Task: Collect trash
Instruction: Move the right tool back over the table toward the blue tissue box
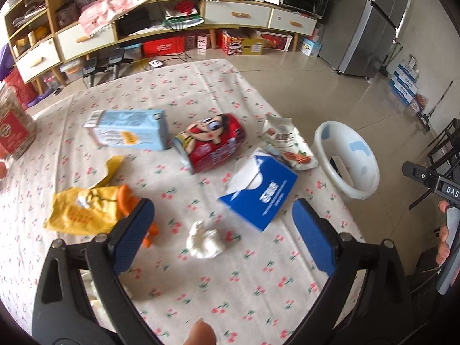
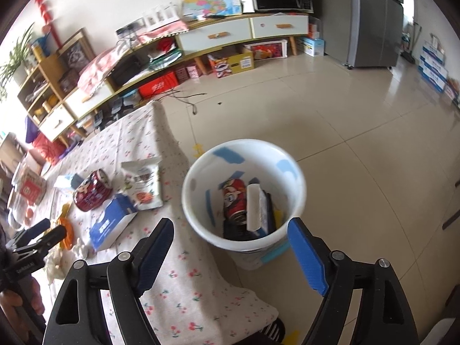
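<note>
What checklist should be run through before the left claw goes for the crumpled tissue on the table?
1. Left claw open and empty: ok.
2. Crumpled tissue free of neighbours, lying between the yellow wrapper and blue tissue box: ok.
3. Right claw open and empty above the bin: ok.
4. White bin upright on the floor beside the table: ok.
5. Room left in the bin, which holds a red can and flat items: ok.
6. Tissue's weight or dampness: cannot tell.

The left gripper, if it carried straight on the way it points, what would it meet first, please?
Most likely the crumpled white tissue lying on the tablecloth, between the open jaws of the left gripper; depth is hard to judge here.
</note>
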The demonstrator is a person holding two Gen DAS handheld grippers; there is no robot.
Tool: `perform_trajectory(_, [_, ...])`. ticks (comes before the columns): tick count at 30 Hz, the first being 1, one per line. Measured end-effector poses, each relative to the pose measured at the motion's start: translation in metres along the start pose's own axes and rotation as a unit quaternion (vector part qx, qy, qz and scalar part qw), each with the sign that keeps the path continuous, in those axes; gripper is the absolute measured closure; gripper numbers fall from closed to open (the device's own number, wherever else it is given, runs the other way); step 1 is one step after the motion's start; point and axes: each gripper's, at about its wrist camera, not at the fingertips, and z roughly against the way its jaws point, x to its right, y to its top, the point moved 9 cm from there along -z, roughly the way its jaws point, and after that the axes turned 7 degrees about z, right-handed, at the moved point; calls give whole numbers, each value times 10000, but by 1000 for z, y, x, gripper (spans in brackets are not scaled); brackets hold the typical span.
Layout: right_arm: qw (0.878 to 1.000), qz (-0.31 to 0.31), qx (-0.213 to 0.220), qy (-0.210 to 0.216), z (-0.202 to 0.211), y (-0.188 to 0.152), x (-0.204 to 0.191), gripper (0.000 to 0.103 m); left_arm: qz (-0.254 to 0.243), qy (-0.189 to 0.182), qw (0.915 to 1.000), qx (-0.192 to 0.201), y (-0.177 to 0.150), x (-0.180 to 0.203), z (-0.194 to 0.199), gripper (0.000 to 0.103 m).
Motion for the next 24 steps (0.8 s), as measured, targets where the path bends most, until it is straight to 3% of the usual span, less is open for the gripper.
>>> perform_trajectory(24, [9956,858,-385,10,-36,-8,-104,19,914,733,9931,-52,-54,-146,35,1])
